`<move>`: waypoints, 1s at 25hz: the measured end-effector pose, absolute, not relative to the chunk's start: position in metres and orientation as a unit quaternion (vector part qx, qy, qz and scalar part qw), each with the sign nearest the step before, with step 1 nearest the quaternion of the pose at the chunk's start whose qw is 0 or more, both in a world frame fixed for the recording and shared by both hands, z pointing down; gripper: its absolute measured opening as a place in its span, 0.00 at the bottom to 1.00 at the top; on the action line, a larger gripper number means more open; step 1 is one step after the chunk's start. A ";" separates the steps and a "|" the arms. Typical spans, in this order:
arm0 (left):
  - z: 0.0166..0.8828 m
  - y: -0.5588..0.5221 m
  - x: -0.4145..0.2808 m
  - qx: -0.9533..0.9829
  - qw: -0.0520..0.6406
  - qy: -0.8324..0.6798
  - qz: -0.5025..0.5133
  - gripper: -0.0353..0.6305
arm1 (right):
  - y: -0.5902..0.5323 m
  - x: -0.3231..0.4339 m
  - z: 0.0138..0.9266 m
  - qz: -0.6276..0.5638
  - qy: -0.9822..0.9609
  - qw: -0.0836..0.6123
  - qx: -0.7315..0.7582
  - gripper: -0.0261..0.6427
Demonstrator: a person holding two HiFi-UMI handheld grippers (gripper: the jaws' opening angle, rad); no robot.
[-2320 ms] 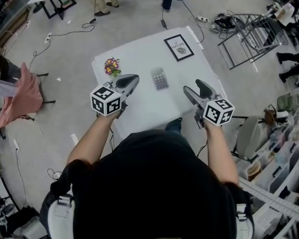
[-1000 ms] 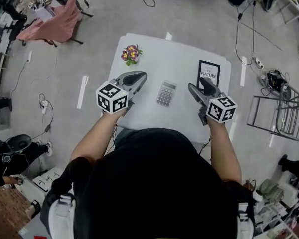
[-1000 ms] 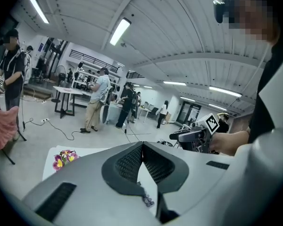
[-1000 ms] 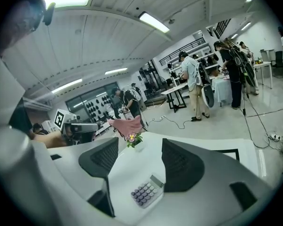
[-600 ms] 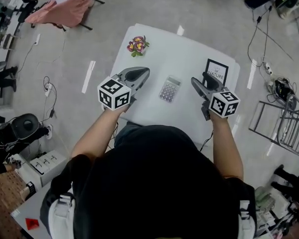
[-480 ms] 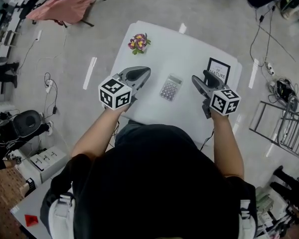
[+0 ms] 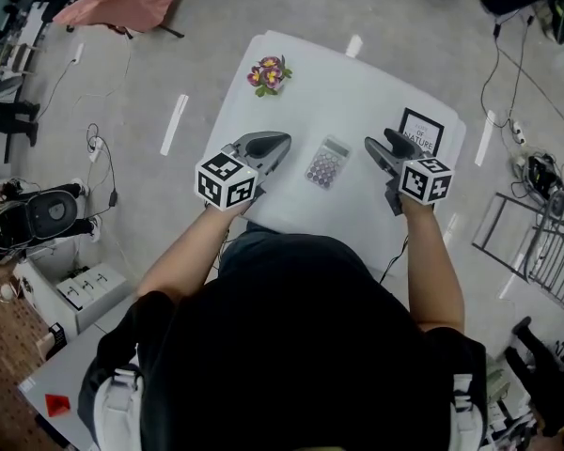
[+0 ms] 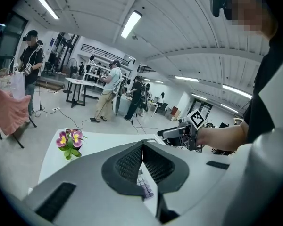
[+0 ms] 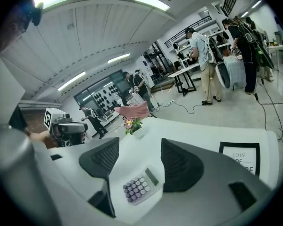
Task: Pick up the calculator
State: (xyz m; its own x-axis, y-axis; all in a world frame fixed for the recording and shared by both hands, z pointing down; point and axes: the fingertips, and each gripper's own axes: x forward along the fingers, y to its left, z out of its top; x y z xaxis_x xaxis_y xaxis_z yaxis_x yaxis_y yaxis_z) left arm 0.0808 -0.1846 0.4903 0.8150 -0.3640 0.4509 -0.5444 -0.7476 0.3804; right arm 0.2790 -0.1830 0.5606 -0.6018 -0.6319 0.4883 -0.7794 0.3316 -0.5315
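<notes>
I read the only vessel on the white table (image 7: 357, 87) as a small pale pot of flowers (image 7: 269, 73), holding purple and yellow blossoms over green leaves; it stands near the far left corner, well apart from everything else. At the far right, a black rectangular picture frame (image 7: 420, 132) lies on the table and encloses a white sheet with dark lettering. The tabletop is smooth, matte and rectangular with rounded corners. The calculator (image 7: 327, 163) lies flat near the table's middle, between the two grippers and touching neither. It is a slim, pale grey rectangle with a grid of small round purplish keys and a narrow dark display strip at its far end. In the left gripper view, the left gripper (image 8: 142, 147) has its grey jaws pressed together at the tips, with ribbed black pads facing each other and nothing pinched; the calculator's keys show on the table beyond them. In the right gripper view, the right gripper (image 9: 139, 157) has its jaws spread wide, the calculator sits on the table in the gap between them, and neither pad touches it.
</notes>
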 end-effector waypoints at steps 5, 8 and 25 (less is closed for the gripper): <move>0.520 -0.176 0.085 0.914 0.261 -0.240 0.198 0.08 | -0.188 0.273 0.588 0.400 -0.810 0.112 0.414 0.47; 0.542 -0.169 0.088 0.911 0.264 -0.231 0.217 0.08 | -0.189 0.270 0.605 0.412 -0.808 0.123 0.402 0.47; 0.644 -0.125 0.109 0.891 0.331 -0.166 0.262 0.08 | -0.185 0.246 0.710 0.481 -0.790 0.188 0.331 0.44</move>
State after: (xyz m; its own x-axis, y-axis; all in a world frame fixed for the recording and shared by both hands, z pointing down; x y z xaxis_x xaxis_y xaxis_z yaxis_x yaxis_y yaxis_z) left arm 0.1091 -0.1246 0.6436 0.8076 -0.1232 0.5768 -0.4701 -0.7250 0.5033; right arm 0.2462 -0.1850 0.7096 -0.7102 -0.3418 0.6155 -0.7037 0.3186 -0.6350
